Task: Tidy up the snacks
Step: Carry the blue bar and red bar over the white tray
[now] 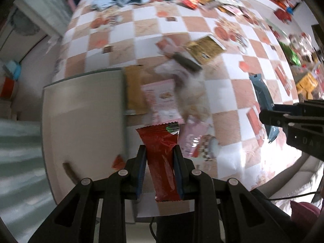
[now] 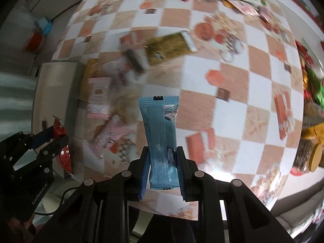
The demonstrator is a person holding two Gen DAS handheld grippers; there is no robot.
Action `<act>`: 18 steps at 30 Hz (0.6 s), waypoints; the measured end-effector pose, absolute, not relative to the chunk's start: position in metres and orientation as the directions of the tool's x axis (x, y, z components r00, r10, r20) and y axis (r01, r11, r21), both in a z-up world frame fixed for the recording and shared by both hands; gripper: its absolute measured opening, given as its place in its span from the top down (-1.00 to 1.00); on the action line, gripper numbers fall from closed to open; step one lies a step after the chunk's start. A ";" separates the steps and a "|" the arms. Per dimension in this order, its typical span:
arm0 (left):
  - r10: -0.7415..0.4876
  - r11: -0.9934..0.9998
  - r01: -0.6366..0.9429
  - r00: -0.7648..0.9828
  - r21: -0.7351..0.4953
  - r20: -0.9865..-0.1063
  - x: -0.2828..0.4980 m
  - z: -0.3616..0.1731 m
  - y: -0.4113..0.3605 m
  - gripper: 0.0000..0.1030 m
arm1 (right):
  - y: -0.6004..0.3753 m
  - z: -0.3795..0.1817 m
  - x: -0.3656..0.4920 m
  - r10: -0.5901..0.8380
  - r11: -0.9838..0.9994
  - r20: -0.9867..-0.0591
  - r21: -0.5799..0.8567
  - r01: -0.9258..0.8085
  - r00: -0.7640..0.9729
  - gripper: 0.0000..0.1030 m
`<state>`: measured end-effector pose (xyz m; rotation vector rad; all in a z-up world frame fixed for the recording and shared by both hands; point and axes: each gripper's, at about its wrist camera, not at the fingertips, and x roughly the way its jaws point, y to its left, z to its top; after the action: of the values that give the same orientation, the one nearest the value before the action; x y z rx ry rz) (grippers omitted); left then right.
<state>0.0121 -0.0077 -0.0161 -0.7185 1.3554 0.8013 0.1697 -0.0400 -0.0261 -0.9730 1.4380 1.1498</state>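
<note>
Two snacks are up off the table at once! We've got the red packet (image 1: 162, 158) pinched in our left gripper (image 1: 160, 170), hanging above the checked cloth (image 1: 228, 93) just beside the pale board (image 1: 85, 117). Our right gripper (image 2: 163, 168) clamps the blue packet (image 2: 160, 139), also over the cloth, well right of that board. Beside the board's far corner lies a loose heap: pink packet (image 1: 162, 101), gold packet (image 1: 204, 49), all blurred.

A checkered tablecloth (image 1: 182, 24) covers the table, beside a pale cabinet (image 1: 81, 111) (glare near the edge).
</note>
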 end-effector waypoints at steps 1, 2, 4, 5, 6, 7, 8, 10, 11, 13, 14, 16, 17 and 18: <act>0.084 0.541 -0.841 0.043 0.010 -0.996 0.006 -0.014 -0.005 0.46 | -0.037 -0.025 0.165 0.001 0.210 -0.986 0.161 -0.964 -0.164 0.49; 0.090 0.526 -0.851 0.045 0.009 -0.995 -0.001 -0.012 -0.001 0.46 | -0.033 -0.024 0.159 0.001 0.198 -0.986 0.161 -0.967 -0.164 0.49; 0.099 0.504 -0.864 0.045 0.011 -0.994 -0.012 -0.010 0.004 0.46 | -0.026 -0.023 0.148 0.000 0.178 -0.986 0.165 -0.970 -0.168 0.49; 0.103 0.491 -0.871 0.044 0.012 -0.994 -0.018 -0.009 0.007 0.46 | -0.022 -0.022 0.142 -0.002 0.166 -0.985 0.168 -0.972 -0.171 0.49; 0.105 0.476 -0.879 0.043 0.012 -0.994 -0.026 -0.008 0.010 0.46 | -0.019 -0.022 0.136 -0.004 0.154 -0.985 0.170 -0.973 -0.172 0.49; 0.107 0.460 -0.888 0.041 0.013 -0.993 -0.034 -0.008 0.012 0.46 | -0.016 -0.023 0.130 -0.006 0.143 -0.985 0.171 -0.975 -0.173 0.49; 0.109 0.447 -0.894 0.037 0.015 -0.993 -0.040 -0.008 0.015 0.46 | -0.013 -0.023 0.123 -0.009 0.128 -0.985 0.172 -0.977 -0.175 0.49; 0.107 0.413 -0.911 0.031 0.016 -0.994 -0.055 -0.009 0.019 0.46 | -0.007 -0.024 0.110 -0.014 0.100 -0.984 0.174 -0.980 -0.176 0.49; 0.102 0.395 -0.919 0.032 0.012 -0.994 -0.062 -0.010 0.021 0.46 | -0.005 -0.024 0.104 -0.016 0.088 -0.984 0.174 -0.981 -0.176 0.49; 0.101 0.367 -0.930 0.027 0.012 -0.995 -0.074 -0.011 0.025 0.46 | 0.001 -0.024 0.090 -0.021 0.058 -0.984 0.177 -0.983 -0.179 0.49; 0.102 0.353 -0.936 0.021 0.016 -0.995 -0.081 -0.011 0.027 0.46 | 0.004 -0.024 0.081 -0.025 0.041 -0.983 0.180 -0.983 -0.181 0.49; 0.103 0.328 -0.945 0.015 0.020 -0.995 -0.092 -0.012 0.030 0.46 | 0.009 -0.024 0.068 -0.030 0.012 -0.983 0.182 -0.983 -0.183 0.49; 0.102 0.318 -0.948 0.013 0.020 -0.995 -0.098 -0.013 0.031 0.46 | 0.012 -0.024 0.061 -0.032 -0.002 -0.982 0.184 -0.983 -0.184 0.49; 0.103 0.310 -0.950 0.011 0.022 -0.995 -0.101 -0.013 0.032 0.46 | 0.016 -0.024 0.052 -0.034 -0.020 -0.982 0.186 -0.982 -0.185 0.49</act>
<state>-0.1014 0.0322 -0.0128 -0.8988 1.2705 1.0256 0.0525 0.0159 -0.0245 -1.1565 1.3593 1.3484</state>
